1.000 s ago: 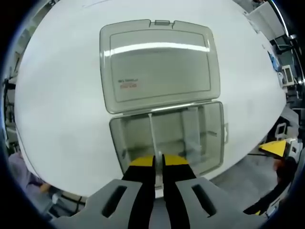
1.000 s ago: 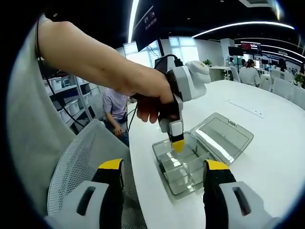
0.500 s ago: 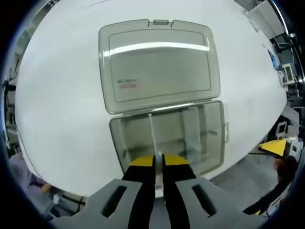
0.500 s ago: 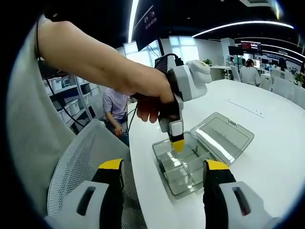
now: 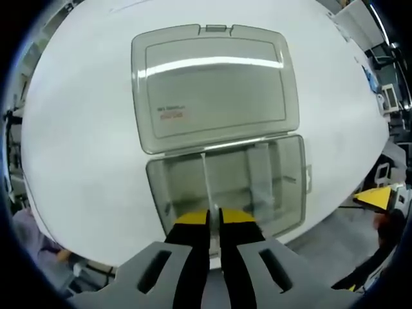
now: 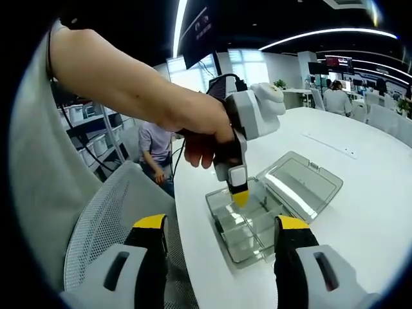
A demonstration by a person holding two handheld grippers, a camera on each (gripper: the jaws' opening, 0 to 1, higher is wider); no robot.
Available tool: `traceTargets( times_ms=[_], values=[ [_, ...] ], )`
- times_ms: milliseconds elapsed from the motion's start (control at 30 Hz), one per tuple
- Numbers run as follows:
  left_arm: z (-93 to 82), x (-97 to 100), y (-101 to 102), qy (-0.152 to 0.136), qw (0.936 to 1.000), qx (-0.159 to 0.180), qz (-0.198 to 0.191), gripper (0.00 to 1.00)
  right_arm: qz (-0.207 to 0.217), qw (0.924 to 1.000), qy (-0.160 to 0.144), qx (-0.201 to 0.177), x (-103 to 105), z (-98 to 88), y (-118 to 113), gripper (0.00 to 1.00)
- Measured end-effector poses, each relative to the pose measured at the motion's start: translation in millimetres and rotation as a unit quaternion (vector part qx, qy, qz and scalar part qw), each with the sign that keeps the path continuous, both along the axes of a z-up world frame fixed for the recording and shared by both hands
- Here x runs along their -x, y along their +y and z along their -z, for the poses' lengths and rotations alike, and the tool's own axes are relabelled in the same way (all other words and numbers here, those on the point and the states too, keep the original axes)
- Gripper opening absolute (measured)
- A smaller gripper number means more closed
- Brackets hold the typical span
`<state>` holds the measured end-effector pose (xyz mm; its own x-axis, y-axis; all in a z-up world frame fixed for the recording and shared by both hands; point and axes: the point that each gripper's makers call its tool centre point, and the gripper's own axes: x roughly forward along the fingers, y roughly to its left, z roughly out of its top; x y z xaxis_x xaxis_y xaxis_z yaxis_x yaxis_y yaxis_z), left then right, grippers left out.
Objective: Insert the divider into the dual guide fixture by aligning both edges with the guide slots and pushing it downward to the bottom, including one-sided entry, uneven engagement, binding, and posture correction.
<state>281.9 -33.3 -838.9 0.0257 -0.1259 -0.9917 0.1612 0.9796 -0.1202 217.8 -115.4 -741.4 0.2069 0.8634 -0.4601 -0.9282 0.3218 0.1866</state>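
Note:
A clear plastic box [image 5: 290, 193] lies on the white table with its lid [image 5: 212, 90] folded flat open behind it. My left gripper [image 5: 214, 219] is over the box's near wall, its yellow-tipped jaws shut on a thin clear divider [image 5: 206, 183] that runs across the box toward the hinge. From the right gripper view, the left gripper [image 6: 239, 198] points straight down into the box [image 6: 254, 232], held by a hand [image 6: 199, 138]. My right gripper [image 6: 222, 224] hangs open off the table's edge, holding nothing. Its yellow tip [image 5: 373, 198] appears at the far right.
Other fixed partitions [image 5: 261, 170] split the box's right half. The white table [image 5: 84, 129] spreads wide around the box. A grey mesh chair [image 6: 103, 219] stands beside the table edge, with a seated person [image 6: 154, 151] behind it. More desks and people are far back.
Almost nothing: the left gripper has shifted very slightly over the box, still shut on the divider. The right gripper has stayed open in place.

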Motion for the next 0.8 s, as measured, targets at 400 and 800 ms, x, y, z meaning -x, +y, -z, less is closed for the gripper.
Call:
traceTargets(
  times_ms=[400,800],
  values=[
    [7.0,2.2,-1.2,0.001,0.9997,-0.016,0.017,0.01,0.004,1.0000,0.006,0.000,0.6,3.0,-4.4,0.64],
    [12.4,7.3,-2.8,0.000,0.9991,-0.027,0.032,0.02,0.006,1.0000,0.008,0.000,-1.4,4.4,-6.2,0.64]
  ],
)
